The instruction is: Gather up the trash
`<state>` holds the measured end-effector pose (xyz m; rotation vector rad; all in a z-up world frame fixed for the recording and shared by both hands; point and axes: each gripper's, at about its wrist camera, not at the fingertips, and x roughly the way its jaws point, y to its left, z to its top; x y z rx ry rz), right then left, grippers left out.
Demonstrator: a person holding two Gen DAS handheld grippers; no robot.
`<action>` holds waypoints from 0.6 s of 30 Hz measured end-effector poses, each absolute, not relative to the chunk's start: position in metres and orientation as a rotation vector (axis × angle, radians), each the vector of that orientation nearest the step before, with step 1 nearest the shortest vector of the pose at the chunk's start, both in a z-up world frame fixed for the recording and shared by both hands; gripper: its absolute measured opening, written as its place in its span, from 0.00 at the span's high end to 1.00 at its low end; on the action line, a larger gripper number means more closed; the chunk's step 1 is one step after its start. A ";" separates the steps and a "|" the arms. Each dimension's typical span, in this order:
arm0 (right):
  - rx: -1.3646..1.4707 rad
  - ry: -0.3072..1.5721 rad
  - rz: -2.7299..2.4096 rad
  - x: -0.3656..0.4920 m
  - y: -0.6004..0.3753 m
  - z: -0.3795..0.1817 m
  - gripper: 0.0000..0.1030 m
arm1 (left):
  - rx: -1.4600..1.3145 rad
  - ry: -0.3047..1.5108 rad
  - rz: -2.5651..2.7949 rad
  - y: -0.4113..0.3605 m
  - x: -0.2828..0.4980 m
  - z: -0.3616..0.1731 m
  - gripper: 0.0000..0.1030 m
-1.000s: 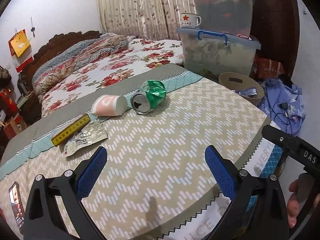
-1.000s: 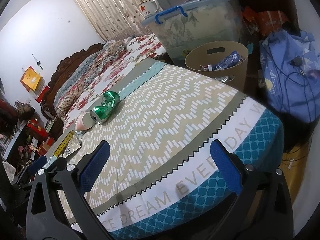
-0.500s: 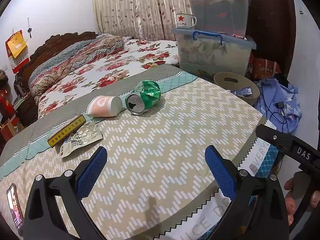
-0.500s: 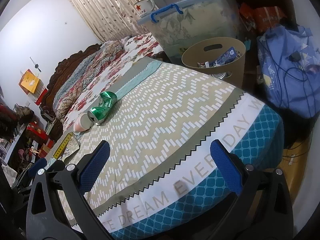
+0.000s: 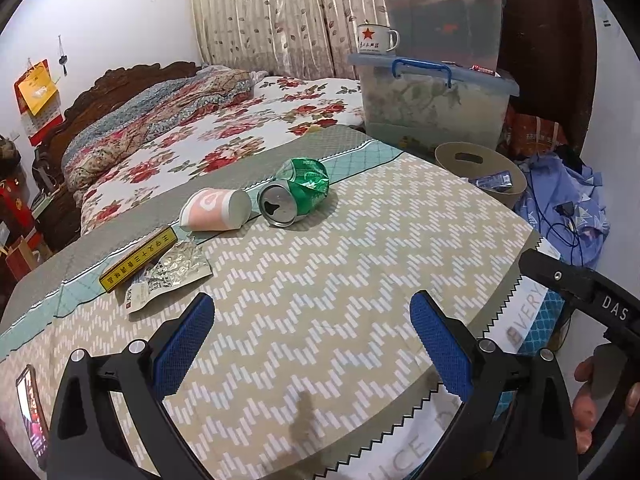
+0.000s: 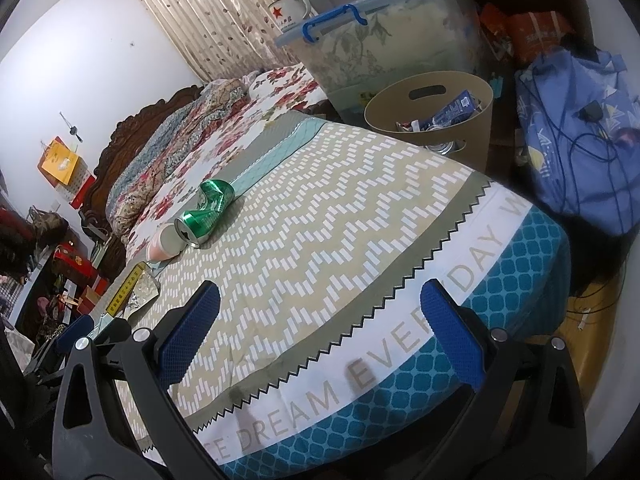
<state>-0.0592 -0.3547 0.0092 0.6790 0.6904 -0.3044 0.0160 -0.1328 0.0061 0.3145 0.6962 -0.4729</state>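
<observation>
Four pieces of trash are seen on the cloth-covered surface (image 5: pixel 360 280), all ahead of the left tool (image 5: pixel 312 316) and to its left side.

- Green can (image 5: pixel 298 192): crushed, lying on its side, open top turned toward the left tool; farthest ahead of the four.
- Pink-and-white paper cup (image 5: pixel 214 210): tipped over, just beside the can on its left; contact between them cannot be told.
- Silver foil wrapper (image 5: pixel 170 274): flattened, nearest to the left tool, ahead of its left finger.
- Yellow flat box (image 5: pixel 138 260): laid partly on the teal border strip, touching the wrapper's far edge.

Left tool: released, blue pads wide apart, nothing held, raised over the near part of the surface. Right tool (image 6: pixel 320 326): likewise released and empty, held over the lettered edge of the cloth; the can (image 6: pixel 206 214) and cup (image 6: pixel 162 248) are seen well ahead of it to the left.

Tan waste bin (image 6: pixel 430 116): standing beyond the far right edge of the surface, ahead and right of both tools, already holding a blue packet and cans. Behind it, two stacked plastic storage boxes (image 5: pixel 434 100) are noted, with an enamel mug (image 5: pixel 376 39) on the lower lid.
</observation>
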 end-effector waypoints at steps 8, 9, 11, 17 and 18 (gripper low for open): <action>0.678 0.688 -0.305 -0.059 -0.354 0.009 0.04 | 0.333 0.708 -0.456 -0.134 0.018 0.001 0.08; 0.673 0.685 -0.305 -0.060 -0.353 0.010 0.04 | 0.332 0.713 -0.457 -0.133 0.019 0.001 0.08; 0.664 0.679 -0.304 -0.060 -0.352 0.011 0.04 | 0.323 0.725 -0.458 -0.132 0.021 0.000 0.08; 0.644 0.675 -0.292 -0.058 -0.348 0.014 0.04 | 0.315 0.733 -0.463 -0.130 0.023 -0.002 0.08; 0.644 0.677 -0.290 -0.058 -0.347 0.015 0.04 | 0.313 0.735 -0.464 -0.130 0.023 -0.002 0.08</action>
